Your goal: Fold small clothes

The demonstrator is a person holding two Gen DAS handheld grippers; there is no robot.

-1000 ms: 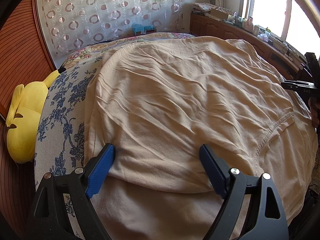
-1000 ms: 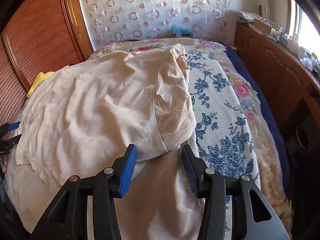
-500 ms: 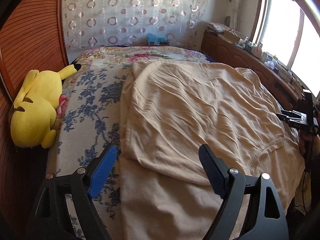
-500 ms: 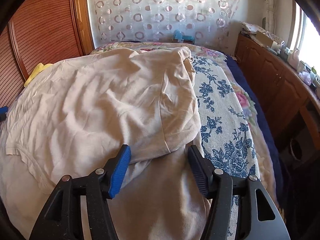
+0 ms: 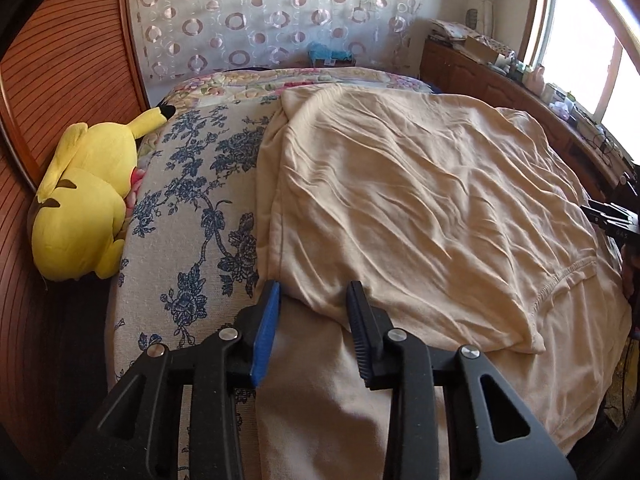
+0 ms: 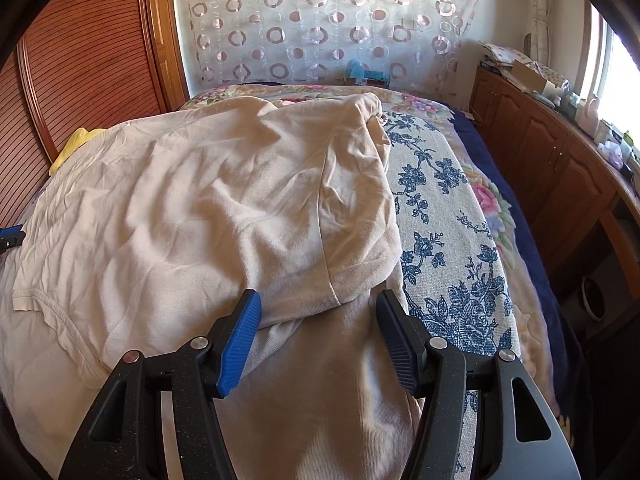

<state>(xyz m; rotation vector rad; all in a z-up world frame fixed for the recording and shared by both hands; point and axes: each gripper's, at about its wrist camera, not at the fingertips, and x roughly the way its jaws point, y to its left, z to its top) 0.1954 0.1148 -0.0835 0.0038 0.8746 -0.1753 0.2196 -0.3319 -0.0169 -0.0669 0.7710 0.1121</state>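
Left wrist view: a beige garment (image 5: pixel 420 208) lies spread over a bed, its far half already folded toward the camera so a doubled corner sits at 6 o'clock. The left gripper (image 5: pixel 314 304) has just been closing; its jaws now stand narrow with that folded corner between them, though whether the pads actually press the cloth cannot be told. In the right wrist view the right gripper (image 6: pixel 318 312) hangs with jaws moderately wide around the garment's other folded corner (image 6: pixel 340 280), pads clear of the fabric. The risk, as a judgement: the two sides are out of step, so if the left lifts while the right has no hold, the fold would skew and drag into wrinkles. The left jaws may also pinch only the top layer, or catch the cover underneath, since the layers lie flat against one another. The cloth is thin and creased and would likely slip from a shallow bite. Under the garment is a pale bedspread (image 5: pixel 192 208) printed with blue flowers. A yellow plush toy (image 5: pixel 84 208) lies at 9 o'clock against a slatted wooden wall (image 5: pixel 60 80). At 12 o'clock hangs a sheer curtain (image 5: pixel 260 12) patterned with rings, and at 2 o'clock a wooden cabinet (image 6: pixel 552 152) cluttered with small items runs beneath a bright window (image 5: pixel 592 52).
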